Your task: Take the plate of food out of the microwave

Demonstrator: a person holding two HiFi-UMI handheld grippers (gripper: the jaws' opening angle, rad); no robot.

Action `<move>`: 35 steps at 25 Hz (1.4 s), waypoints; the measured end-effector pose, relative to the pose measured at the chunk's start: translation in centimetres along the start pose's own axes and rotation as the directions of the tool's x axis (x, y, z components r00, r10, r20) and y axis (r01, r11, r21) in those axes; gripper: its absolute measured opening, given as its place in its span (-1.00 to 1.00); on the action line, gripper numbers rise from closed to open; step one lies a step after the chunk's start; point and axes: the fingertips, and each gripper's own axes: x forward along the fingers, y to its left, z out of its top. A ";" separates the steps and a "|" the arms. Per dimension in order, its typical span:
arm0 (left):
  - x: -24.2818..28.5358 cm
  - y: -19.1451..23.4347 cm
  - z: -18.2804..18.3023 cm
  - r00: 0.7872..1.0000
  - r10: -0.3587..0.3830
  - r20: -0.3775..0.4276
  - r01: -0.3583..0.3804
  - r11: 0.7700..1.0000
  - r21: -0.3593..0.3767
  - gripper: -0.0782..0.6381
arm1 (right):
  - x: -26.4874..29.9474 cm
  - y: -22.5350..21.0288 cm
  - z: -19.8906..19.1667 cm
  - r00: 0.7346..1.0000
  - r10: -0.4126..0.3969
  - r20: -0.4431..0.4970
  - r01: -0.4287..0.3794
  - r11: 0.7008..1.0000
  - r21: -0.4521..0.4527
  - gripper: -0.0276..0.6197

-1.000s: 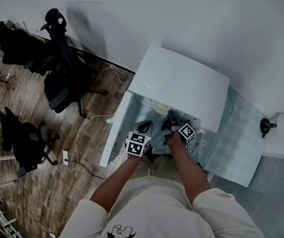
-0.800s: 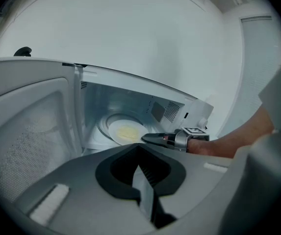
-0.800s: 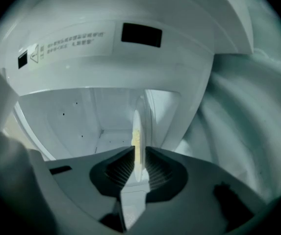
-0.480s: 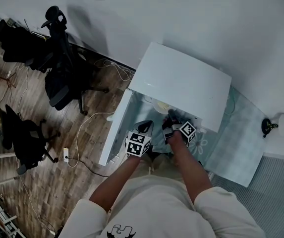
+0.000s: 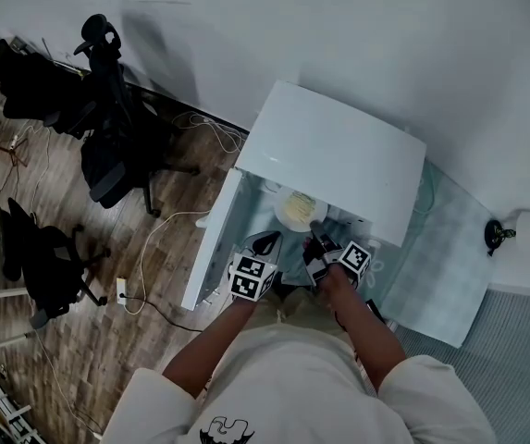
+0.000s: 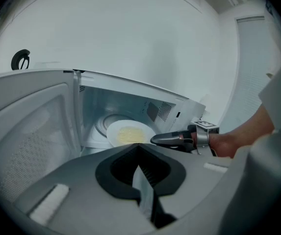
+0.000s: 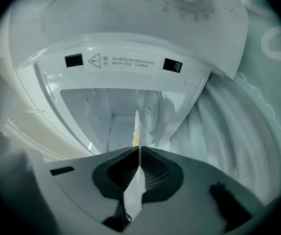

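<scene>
A white plate with yellowish food sits at the mouth of the white microwave, half out from under its top. The microwave's door is swung open to the left. My right gripper is shut on the plate's near rim. In the right gripper view the plate shows edge-on between the jaws of that gripper. My left gripper hangs shut just left of it, holding nothing. The left gripper view shows the plate, the glass turntable behind it and the right gripper at the rim.
The microwave stands on a table with a pale cloth. A small black object lies at the table's far right. Black office chairs and cables are on the wooden floor to the left.
The plate has slid toward me, out from under the microwave's top, drawn by the right gripper. The left gripper has shifted slightly back and left.
</scene>
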 end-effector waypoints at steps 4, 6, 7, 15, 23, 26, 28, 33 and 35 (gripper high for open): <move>-1.4 -1.3 -0.3 1.000 -0.020 0.008 0.020 0.999 0.028 -0.77 | -2.5 2.1 -1.1 0.997 -0.029 -0.074 0.027 0.999 -0.032 -0.84; -2.3 -2.2 -0.3 0.999 -0.039 0.017 0.039 0.999 0.030 -0.77 | -3.7 3.5 -1.8 0.994 -0.016 -0.104 0.013 0.999 -0.033 -0.84; -2.7 -2.7 -0.2 0.998 -0.051 0.025 0.050 0.998 0.036 -0.77 | -4.2 4.2 -2.1 0.993 -0.002 -0.115 -0.001 1.000 -0.025 -0.84; -7.5 -7.1 1.6 0.983 -0.170 0.065 0.162 0.980 0.119 -0.77 | -8.0 8.2 -5.5 0.979 0.026 -0.204 -0.027 1.000 0.000 -0.84; -11.6 -11.2 6.3 0.937 -0.314 0.154 0.294 0.946 0.139 -0.77 | -9.0 14.5 -7.0 0.954 0.124 -0.274 -0.127 0.992 0.008 -0.84; -11.7 -11.5 7.0 0.939 -0.299 0.172 0.275 0.949 0.153 -0.77 | -9.1 15.7 -7.5 0.944 0.139 -0.299 -0.147 0.989 -0.004 -0.84; -11.8 -11.3 7.4 0.941 -0.282 0.187 0.257 0.955 0.149 -0.77 | -9.2 15.7 -7.7 0.944 0.134 -0.302 -0.143 0.990 -0.009 -0.84; -12.0 -11.0 8.3 0.941 -0.268 0.206 0.236 0.957 0.170 -0.77 | -9.2 15.3 -7.7 0.952 0.115 -0.285 -0.123 0.992 -0.012 -0.84; -11.9 -11.1 8.1 0.944 -0.266 0.196 0.230 0.954 0.192 -0.77 | -9.2 15.2 -7.8 0.952 0.112 -0.286 -0.121 0.992 -0.016 -0.84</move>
